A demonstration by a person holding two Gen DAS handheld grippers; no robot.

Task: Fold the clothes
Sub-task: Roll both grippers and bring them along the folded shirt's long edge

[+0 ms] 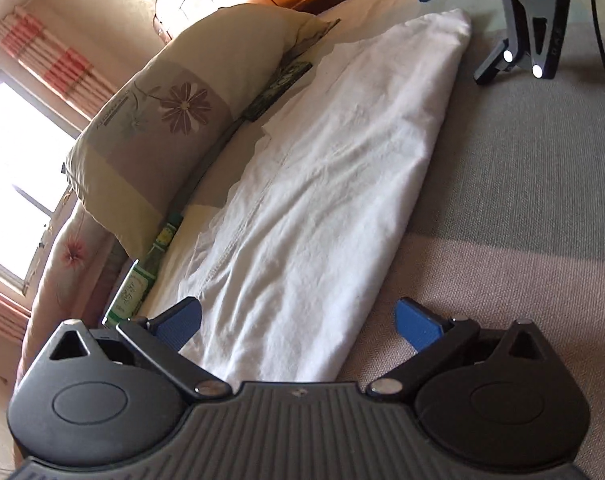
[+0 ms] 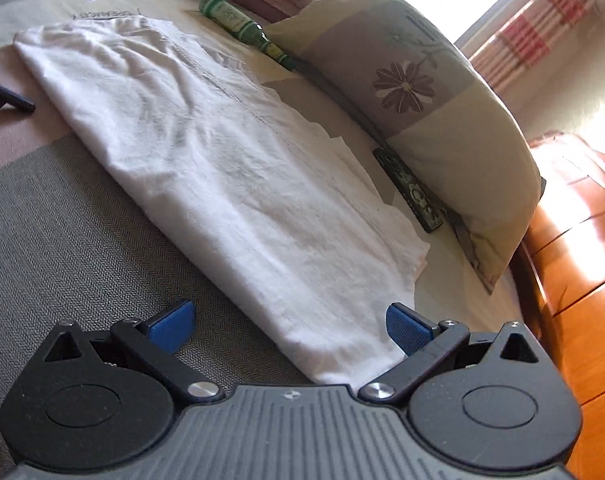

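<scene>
I see white cloth (image 1: 322, 184) flat on bed (image 1: 522, 184), long folded strip. Left gripper (image 1: 298, 324) and right gripper (image 2: 290, 326) spread, empty, one at each end. Judging mid-fold or finished; can't tell.

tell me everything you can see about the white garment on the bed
The white cloth garment looks like thin, lightly creased cotton, folded lengthwise into a long narrow strip with a stitched seam running along it. It lies flat on the grey woven bedspread, with layered edges showing on the side toward the floral pillow. A green glass bottle lies beside it, apart from it. The open left gripper and open right gripper each straddle one end; neither grips it.
</scene>
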